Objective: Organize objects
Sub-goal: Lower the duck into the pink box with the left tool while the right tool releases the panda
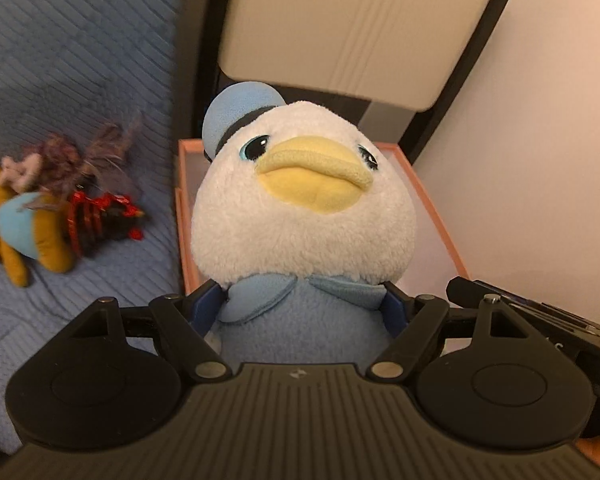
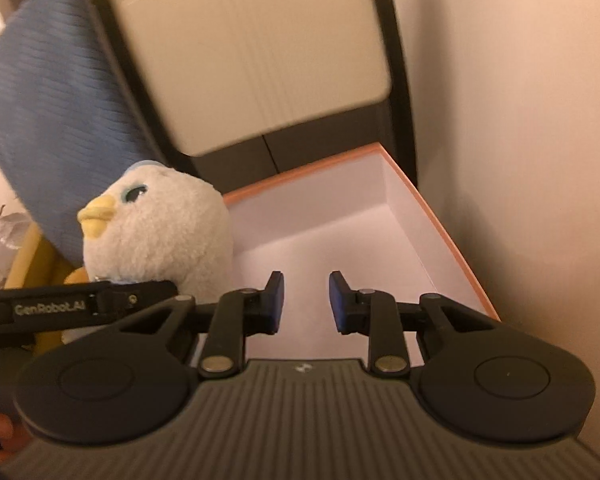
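You're working in warm, fairly dim indoor light, no harsh glare anywhere. In your left view the plush duck (image 1: 300,208) is sharp, while the toys on the bed (image 1: 52,216) smear with motion blur. Your right view is softer all over, tinted orange, and the headboard panel (image 2: 252,52) streaks. The box (image 2: 452,240) holds soft shadow in its corner. Straight edges bow towards both frames' dark rounded corners.

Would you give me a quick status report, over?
Left gripper shut on duck plush, over box. Right gripper jaws apart, nothing between. Box interior shows bare. Other toys still on bed.
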Demonstrator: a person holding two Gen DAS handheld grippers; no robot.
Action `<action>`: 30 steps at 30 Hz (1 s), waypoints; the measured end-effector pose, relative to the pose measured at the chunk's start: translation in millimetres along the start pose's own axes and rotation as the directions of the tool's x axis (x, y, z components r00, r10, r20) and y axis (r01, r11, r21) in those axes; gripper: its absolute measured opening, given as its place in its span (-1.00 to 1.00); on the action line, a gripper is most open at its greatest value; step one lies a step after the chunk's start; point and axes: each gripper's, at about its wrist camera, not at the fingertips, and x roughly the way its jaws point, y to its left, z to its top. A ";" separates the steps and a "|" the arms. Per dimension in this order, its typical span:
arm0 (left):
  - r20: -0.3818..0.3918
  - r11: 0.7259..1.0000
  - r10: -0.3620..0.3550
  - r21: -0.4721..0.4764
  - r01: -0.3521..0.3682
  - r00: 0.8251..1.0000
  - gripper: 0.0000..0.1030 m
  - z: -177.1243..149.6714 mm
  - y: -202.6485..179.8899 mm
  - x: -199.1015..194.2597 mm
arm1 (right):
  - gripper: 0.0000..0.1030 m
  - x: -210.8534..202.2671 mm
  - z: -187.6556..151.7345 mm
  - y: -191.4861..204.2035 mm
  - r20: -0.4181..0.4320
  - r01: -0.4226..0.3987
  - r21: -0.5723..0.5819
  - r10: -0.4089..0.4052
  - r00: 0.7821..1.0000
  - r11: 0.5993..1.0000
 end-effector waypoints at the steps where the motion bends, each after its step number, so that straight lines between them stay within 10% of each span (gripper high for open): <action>1: -0.010 1.000 0.002 -0.001 -0.002 1.000 0.60 -0.6 -2.7 6.8 | -0.45 7.2 -0.6 -7.2 -0.013 0.007 0.003 -0.007 1.000 1.000; 14: -0.077 1.000 0.024 -0.002 -0.024 0.997 0.66 -4.6 -8.8 58.2 | -0.45 57.5 -10.9 -47.7 -0.094 0.013 0.028 -0.010 0.996 1.000; 30: 0.077 0.999 -0.035 0.013 0.034 0.996 0.80 -4.4 -9.5 -28.7 | -0.45 2.9 -0.6 -21.1 -0.001 -0.011 -0.006 0.011 1.000 1.000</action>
